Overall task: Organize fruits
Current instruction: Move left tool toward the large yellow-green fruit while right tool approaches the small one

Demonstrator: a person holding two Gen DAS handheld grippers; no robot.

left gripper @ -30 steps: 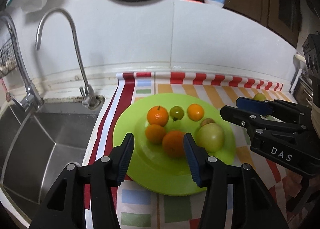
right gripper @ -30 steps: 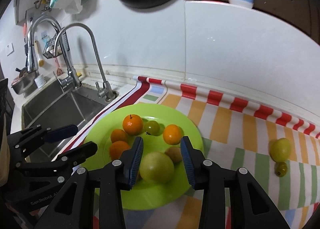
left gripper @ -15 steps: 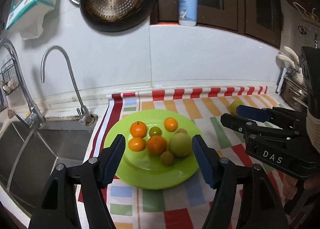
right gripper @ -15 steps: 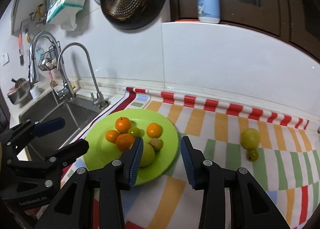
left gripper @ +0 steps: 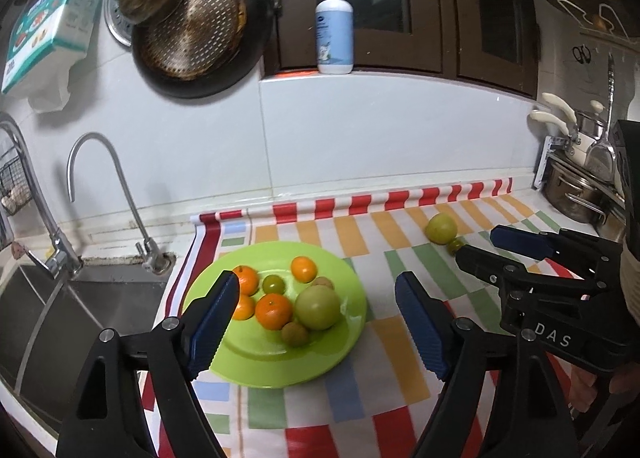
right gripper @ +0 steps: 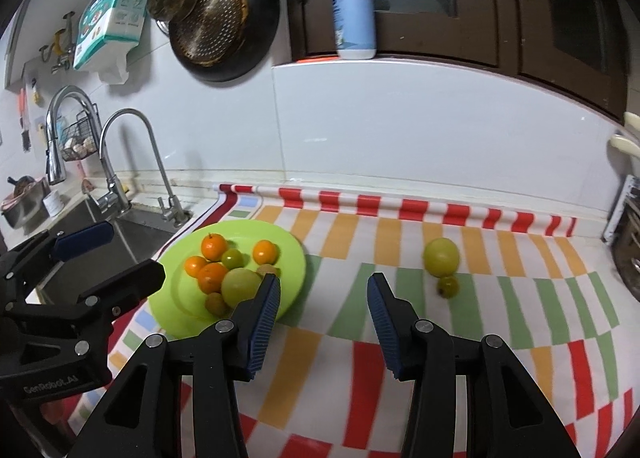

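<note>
A lime green plate [left gripper: 280, 362] [right gripper: 292, 258] on the striped mat holds several oranges, a large green apple [left gripper: 317, 306] [right gripper: 241, 286] and small green and brown fruits. A second green apple [left gripper: 441, 228] [right gripper: 441, 256] and a small green fruit [right gripper: 448, 286] lie on the mat to the right, off the plate. My left gripper [left gripper: 316, 322] is open and empty above the plate's near side. My right gripper [right gripper: 322, 310] is open and empty, above the mat between the plate and the loose apple.
A steel sink [left gripper: 60, 314] with two taps [left gripper: 100, 193] lies left of the mat. A pan [left gripper: 192, 37] hangs on the white wall and a soap bottle [left gripper: 334, 41] stands on the ledge. Pots and utensils [left gripper: 580, 193] stand at the far right.
Both grippers have pulled back and up from the plate and opened wider. The plate now looks smaller and farther, and the loose apple on the right has come into the left view.
</note>
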